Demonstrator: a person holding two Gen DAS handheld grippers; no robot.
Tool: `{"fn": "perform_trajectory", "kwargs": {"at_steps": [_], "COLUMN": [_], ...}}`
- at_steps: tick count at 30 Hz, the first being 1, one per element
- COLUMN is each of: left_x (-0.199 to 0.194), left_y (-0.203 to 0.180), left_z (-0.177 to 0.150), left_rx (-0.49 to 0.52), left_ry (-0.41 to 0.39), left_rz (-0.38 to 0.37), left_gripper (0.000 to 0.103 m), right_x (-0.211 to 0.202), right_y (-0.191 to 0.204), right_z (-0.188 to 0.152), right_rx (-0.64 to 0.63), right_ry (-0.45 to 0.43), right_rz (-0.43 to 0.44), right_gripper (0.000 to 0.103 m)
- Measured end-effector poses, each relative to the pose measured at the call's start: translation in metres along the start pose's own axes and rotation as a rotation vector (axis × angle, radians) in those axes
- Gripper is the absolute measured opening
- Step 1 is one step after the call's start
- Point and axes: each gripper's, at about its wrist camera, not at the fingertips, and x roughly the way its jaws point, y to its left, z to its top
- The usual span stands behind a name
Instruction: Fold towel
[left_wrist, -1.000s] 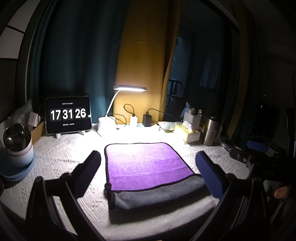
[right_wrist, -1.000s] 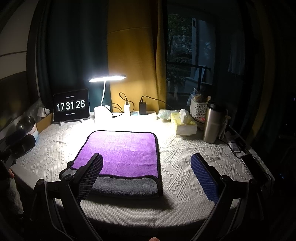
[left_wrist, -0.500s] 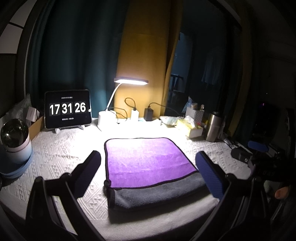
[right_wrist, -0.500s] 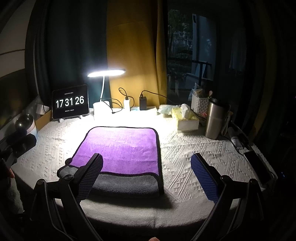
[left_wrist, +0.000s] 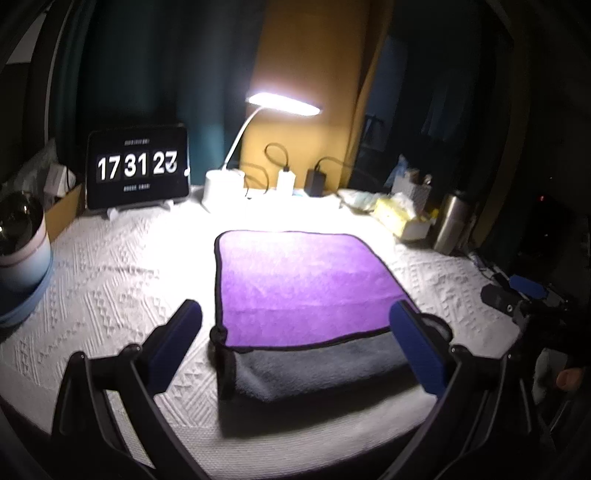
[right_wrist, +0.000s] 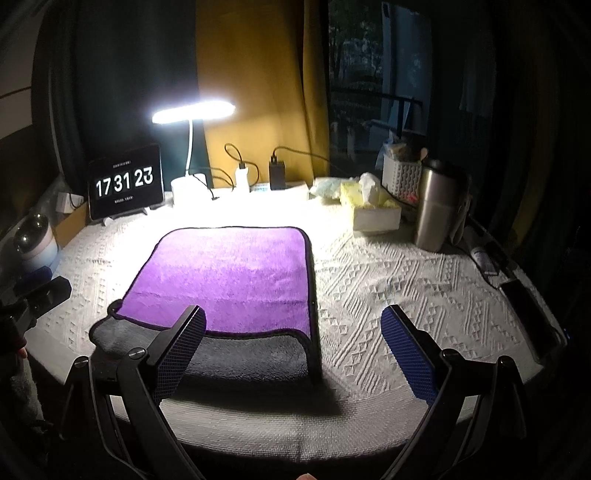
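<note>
The towel (left_wrist: 306, 291) is laid flat on the worktop (left_wrist: 110, 280), in front of the desk lamp (left_wrist: 236, 173); a purple layer is folded over a grey layer, and a grey strip is left uncovered at the side far from the lamp. The left gripper (left_wrist: 295, 350) is held above this grey edge with its fingers (left_wrist: 177, 336) spread wide and nothing between them. The right gripper (right_wrist: 295, 350) is held at the towel's right corner, on the side away from the lamp, also released and empty. The fold is judged to be only partly done. If only the upper layer is pinched, the layers could slide apart and the edges would not be aligned. The textured cloth of the worktop could also be caught and pulled, and then the steel cup (right_wrist: 436, 210), right of the lamp, could be disturbed.
</note>
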Motion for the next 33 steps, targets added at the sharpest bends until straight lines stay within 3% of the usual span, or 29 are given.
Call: {"fn": "perform_trajectory", "kwargs": {"at_steps": [13,21,33], "left_x": [0.05,0.071,0.091], "left_y": [0.018,0.025,0.033], "left_z": [-0.017,-0.031,-0.045], "left_rx": [-0.057,-0.087,-0.097], "left_ry": [0.157,0.248,0.334], "left_rz": [0.025,0.031,0.088], "left_gripper": [0.1,0.09,0.05], "right_x": [0.051,0.073,0.105], "right_y": [-0.013,-0.015,-0.019], "right_z": [-0.009,-0.018,-0.027], "right_rx": [0.016,0.018,0.03], "right_ry": [0.117,0.184,0.277], "right_rz": [0.039,0.075,0.122], "right_gripper": [0.09,0.083,0.061]}}
